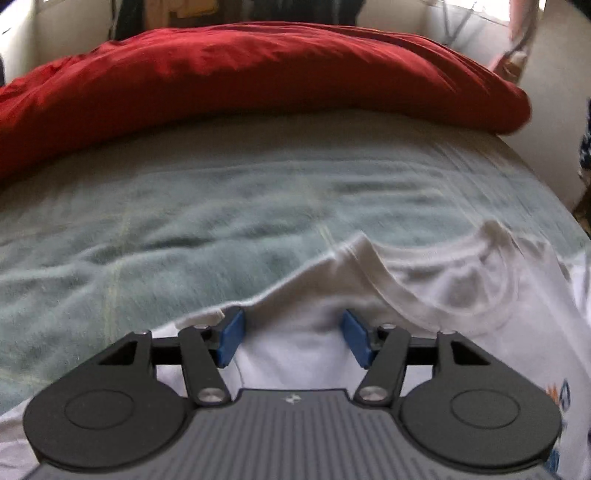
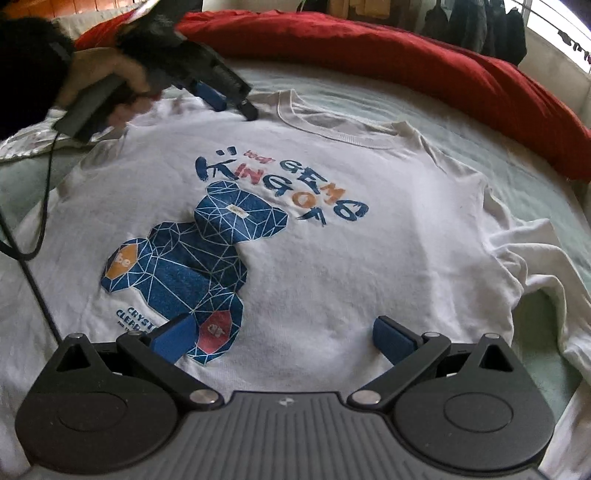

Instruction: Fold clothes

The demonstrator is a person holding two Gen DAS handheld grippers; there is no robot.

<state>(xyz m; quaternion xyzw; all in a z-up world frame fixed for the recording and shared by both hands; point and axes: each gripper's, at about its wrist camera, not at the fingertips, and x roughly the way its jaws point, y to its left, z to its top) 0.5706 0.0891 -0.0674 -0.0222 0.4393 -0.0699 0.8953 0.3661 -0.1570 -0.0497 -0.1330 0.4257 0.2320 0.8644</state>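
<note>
A white T-shirt (image 2: 332, 266) with a blue gem print (image 2: 192, 266) lies face up and spread out on the bed, collar (image 2: 332, 129) toward the far side. My left gripper (image 2: 232, 105), held by a hand (image 2: 110, 74), hovers at the shirt's far left shoulder beside the collar. In the left wrist view the left gripper (image 1: 293, 325) is open, its blue pads (image 1: 232, 336) apart over flat white fabric of the shirt (image 1: 443, 295). My right gripper (image 2: 284, 332) stands open above the shirt's near part, nothing pressed between its pads.
A pale green sheet (image 1: 147, 221) covers the bed. A rumpled red blanket (image 1: 258, 74) runs along its far side. A black cable (image 2: 40, 221) trails across the left of the shirt. The right sleeve (image 2: 535, 266) is bunched. Dark clothes (image 2: 480, 29) hang behind.
</note>
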